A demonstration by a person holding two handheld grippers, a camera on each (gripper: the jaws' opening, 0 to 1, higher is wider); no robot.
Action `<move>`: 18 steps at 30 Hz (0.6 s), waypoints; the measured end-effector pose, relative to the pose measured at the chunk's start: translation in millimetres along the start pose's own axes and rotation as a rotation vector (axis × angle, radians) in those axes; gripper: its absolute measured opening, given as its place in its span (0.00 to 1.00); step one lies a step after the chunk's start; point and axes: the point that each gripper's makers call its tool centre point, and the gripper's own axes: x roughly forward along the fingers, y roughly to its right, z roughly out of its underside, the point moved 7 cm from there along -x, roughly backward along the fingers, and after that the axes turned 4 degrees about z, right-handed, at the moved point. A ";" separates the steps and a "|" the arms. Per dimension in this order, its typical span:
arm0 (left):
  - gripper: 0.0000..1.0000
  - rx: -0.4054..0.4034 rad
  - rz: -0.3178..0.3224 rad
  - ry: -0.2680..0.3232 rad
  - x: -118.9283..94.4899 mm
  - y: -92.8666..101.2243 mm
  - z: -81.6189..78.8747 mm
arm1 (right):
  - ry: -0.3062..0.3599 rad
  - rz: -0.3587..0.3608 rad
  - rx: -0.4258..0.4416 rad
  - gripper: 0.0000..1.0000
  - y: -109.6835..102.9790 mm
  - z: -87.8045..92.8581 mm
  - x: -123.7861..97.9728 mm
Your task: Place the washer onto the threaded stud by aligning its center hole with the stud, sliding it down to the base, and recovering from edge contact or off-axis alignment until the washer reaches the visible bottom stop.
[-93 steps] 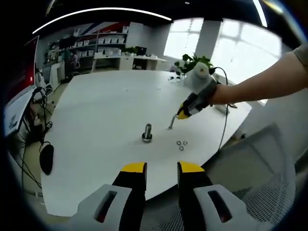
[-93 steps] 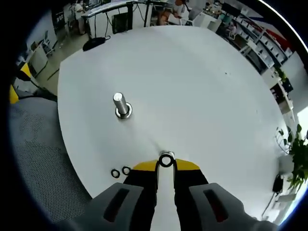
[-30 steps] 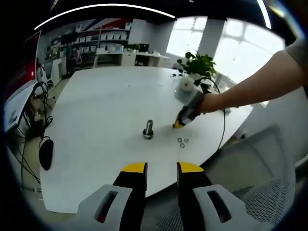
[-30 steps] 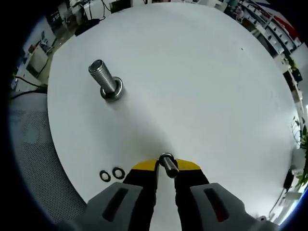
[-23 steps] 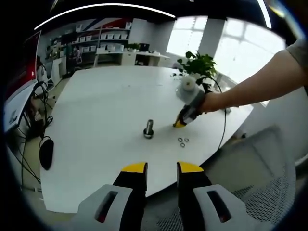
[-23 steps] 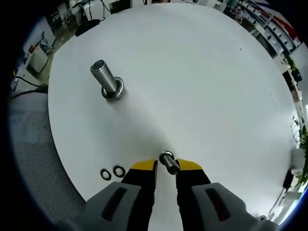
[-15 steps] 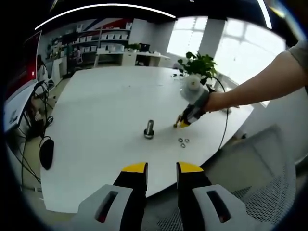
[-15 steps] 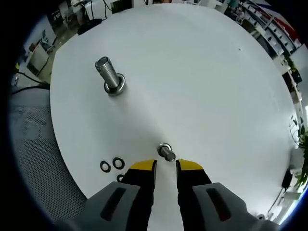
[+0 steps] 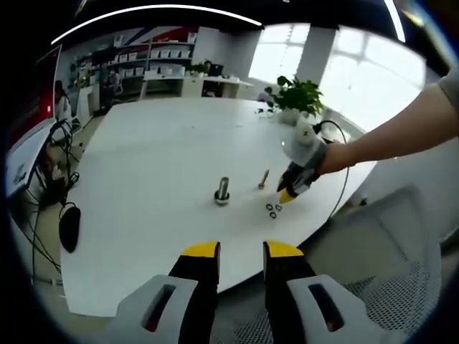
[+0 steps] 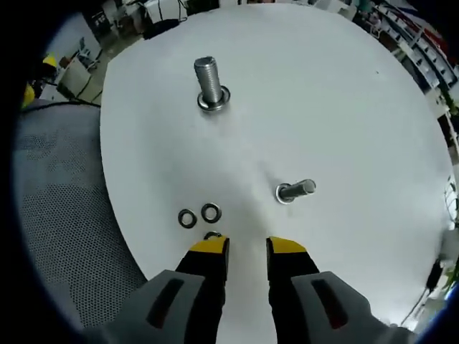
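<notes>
A large threaded stud (image 10: 209, 80) stands upright on the white table (image 10: 323, 86) with a wide metal collar at its base; it also shows mid-table as the same stud (image 9: 222, 190). A smaller bolt (image 10: 295, 190) stands on its head nearby, seen too as the small bolt (image 9: 263, 179). Two dark washers (image 10: 199, 216) lie near the table edge, and a third peeks out at my right gripper's tips. My right gripper (image 10: 247, 247) is open and holds nothing, just behind the washers; a hand carries it as the right gripper (image 9: 288, 196). My left gripper (image 9: 240, 251) is open over the table's near edge.
A mesh office chair (image 10: 64, 236) sits beside the table edge. A black mouse (image 9: 69, 235) and cables lie at the left. A potted plant (image 9: 300, 95) and a cord (image 9: 338, 193) are at the table's far right. Shelves and desks line the back of the room.
My right gripper opened and let go of the small bolt, which now stands free on the table. That gripper then drew back toward the washers. The left gripper has not moved.
</notes>
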 end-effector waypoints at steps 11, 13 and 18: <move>0.21 -0.002 -0.002 -0.002 0.2 0.0 0.1 | 0.029 -0.066 -0.022 0.25 -12.8 0.4 -2.8; 0.21 -0.003 -0.004 0.002 -0.1 -0.2 -0.1 | 0.024 -0.067 -0.030 0.25 -13.8 -0.4 -1.4; 0.21 -0.004 0.001 -0.002 0.0 0.3 0.5 | 0.038 -0.089 0.021 0.25 -18.1 -2.7 1.0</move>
